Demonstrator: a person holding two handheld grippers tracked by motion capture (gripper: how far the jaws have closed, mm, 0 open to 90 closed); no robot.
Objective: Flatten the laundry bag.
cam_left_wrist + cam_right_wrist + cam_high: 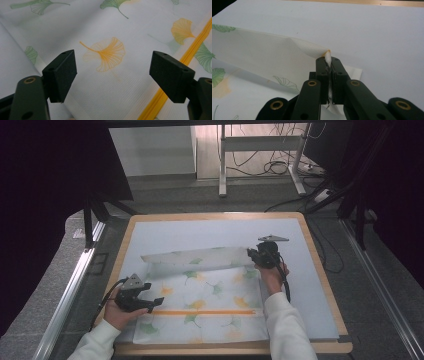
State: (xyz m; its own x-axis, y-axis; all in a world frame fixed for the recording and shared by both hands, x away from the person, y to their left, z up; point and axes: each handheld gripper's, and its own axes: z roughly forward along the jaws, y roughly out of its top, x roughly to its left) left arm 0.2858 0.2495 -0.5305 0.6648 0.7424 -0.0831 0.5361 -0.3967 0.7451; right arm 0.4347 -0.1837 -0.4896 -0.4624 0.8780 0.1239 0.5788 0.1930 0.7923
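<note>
Cloth: a thin white fabric sheet printed with green and orange ginkgo leaves and crossed by one orange stripe (pixel 200 292) lies on the near half of the surface, its far edge turned over toward the person in a narrow band (pixel 197 258).
Surface: a wooden-edged table covered by a pale sheet (pixel 210 230); the cloth sits well inside it, with bare cover beyond the fold and to the right.
Right gripper: the right gripper (pixel 254 254) is at the right end of the folded band, jaws together and clamped on the cloth's corner; in the right gripper view (pixel 328 65) a pinch of white fabric stands up between the jaws, and the cloth drapes away to the left from it.
Left gripper: the left gripper (pixel 155 302) hovers at the cloth's near-left part, close to the orange stripe, jaws apart with nothing between them; in the left gripper view (pixel 112 75) an orange leaf print lies between the two pads.
Step in hand: folding the cloth, judged from the turned-over far edge; only the right corner is held.
Next move: likely calls for the left gripper to take the band's left corner, so both ends can travel together and the fold stays even.
Risk: pulling from one corner alone could skew the fold.
</note>
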